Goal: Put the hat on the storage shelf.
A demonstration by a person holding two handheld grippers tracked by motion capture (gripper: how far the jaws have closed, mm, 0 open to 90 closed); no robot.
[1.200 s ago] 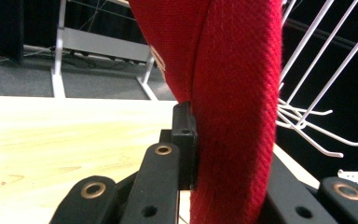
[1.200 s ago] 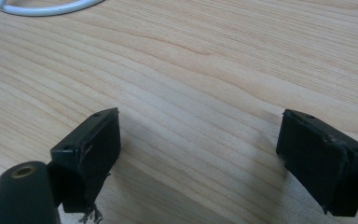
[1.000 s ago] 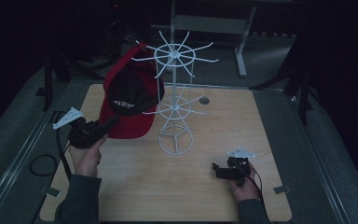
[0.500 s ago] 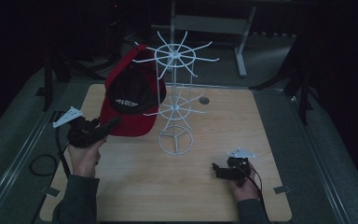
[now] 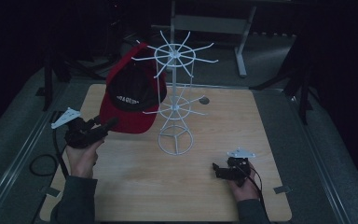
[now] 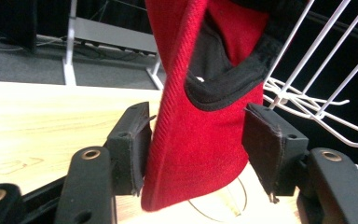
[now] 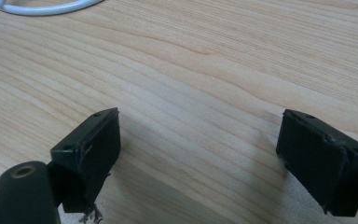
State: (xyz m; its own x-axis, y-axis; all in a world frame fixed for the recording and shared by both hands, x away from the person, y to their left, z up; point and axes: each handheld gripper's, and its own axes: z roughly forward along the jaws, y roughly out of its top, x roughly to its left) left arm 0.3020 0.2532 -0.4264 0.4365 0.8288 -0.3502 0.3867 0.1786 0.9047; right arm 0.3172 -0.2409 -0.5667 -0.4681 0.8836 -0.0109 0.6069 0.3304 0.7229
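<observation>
Red cap's (image 6: pixel 200 140) brim hangs between the left claw's (image 6: pixel 196 144) parted jaws, ungripped.

left gripper (image 5: pixel 103 127) raised, jaws parted, right gripper (image 5: pixel 220 171) low, jaws wide

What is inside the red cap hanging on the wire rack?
The red cap shows black lining and a black sweatband through its opening. Deeper inside is hidden by the crown; the white wire rack stands beside it.
</observation>
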